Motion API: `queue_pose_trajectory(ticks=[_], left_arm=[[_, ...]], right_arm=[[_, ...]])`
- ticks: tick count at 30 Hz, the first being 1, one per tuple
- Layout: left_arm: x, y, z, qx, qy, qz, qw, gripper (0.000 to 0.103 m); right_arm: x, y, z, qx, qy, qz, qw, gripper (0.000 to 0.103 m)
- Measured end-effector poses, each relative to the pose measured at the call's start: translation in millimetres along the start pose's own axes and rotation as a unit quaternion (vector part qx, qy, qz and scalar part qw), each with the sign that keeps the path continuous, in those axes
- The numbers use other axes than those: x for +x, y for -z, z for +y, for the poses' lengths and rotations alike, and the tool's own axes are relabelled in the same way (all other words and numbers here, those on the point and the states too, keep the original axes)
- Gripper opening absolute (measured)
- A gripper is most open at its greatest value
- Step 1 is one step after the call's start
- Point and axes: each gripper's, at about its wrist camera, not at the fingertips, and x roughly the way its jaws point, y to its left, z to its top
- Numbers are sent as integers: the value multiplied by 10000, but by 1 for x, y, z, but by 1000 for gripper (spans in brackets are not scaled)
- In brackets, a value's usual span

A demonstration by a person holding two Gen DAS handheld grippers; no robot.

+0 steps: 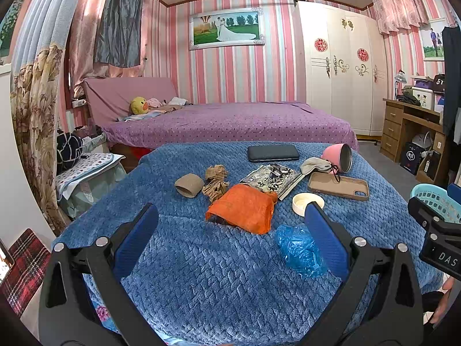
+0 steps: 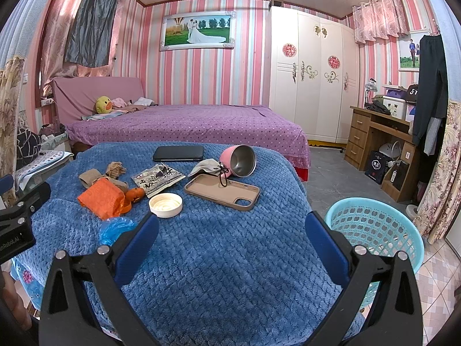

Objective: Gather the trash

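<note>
Trash is scattered across the blue quilted blanket [image 1: 201, 274], and everything here gets placed off the crumpled orange plastic bag [image 1: 242, 210] in the middle of it: a crushed blue plastic wrapper [image 1: 299, 249] just in front of the bag, wads of brown paper [image 1: 216, 183] and a brown cardboard roll [image 1: 188, 185] just behind it, a printed black-and-white packet [image 1: 272, 178] behind and to its right, a small white round lid [image 2: 165, 205] beside it. The left gripper [image 1: 230, 236] hovers short of the bag, blue fingers [image 1: 135, 236] spread wide, holding nothing; the right gripper [image 2: 232, 242] is just as wide and just as empty over bare blanket. Now the danger, as I read it: keepers sit among the rubbish. A tan phone case [image 2: 222, 191], a dark flat phone [image 2: 178, 153] and a tipped pink metal cup [image 2: 239, 161] with a grey cloth pouch [image 2: 206, 167] lie beyond the lid, and a sloppy grab could sweep one up. Thin film may slip, or the plush pile get pinched instead. The turquoise plastic lattice basket [image 2: 403, 248] stands off the blanket's edge, well right of the bag, so a light wrapper could flutter to the floor.
</note>
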Motion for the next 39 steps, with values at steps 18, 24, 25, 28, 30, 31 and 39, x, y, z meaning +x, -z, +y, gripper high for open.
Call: queue_pose_trajectory(ticks=[18,24,25,28,30,31,39], left_arm=[[-4,-7,9,-2,-24,7,10000,98],[1,-7,10,35,-65,1,10000,98],[2,-9,11,90,-104,-40,9999,98],[5,-16,12,162,-87,-56,9998,98],[9,-19,18,91,19,25,10000,98],[12,-21,21,68,45,75,9999,98],[40,-36,59,-26,-1,212,9998,98]], right_arm=[[0,0,-1,-1,5,-14,10000,99],[6,-3,-10,79,61,33,9999,99],[8,-3,-12,96,79,45,9999,99],[6,-6,-14,177,69,18,9998,99],[8,-10,-16,218,-5,52,9997,99],[8,-11,-16,239,-37,41,9997,99],[26,-19,5,206,-273,249,9991,99]])
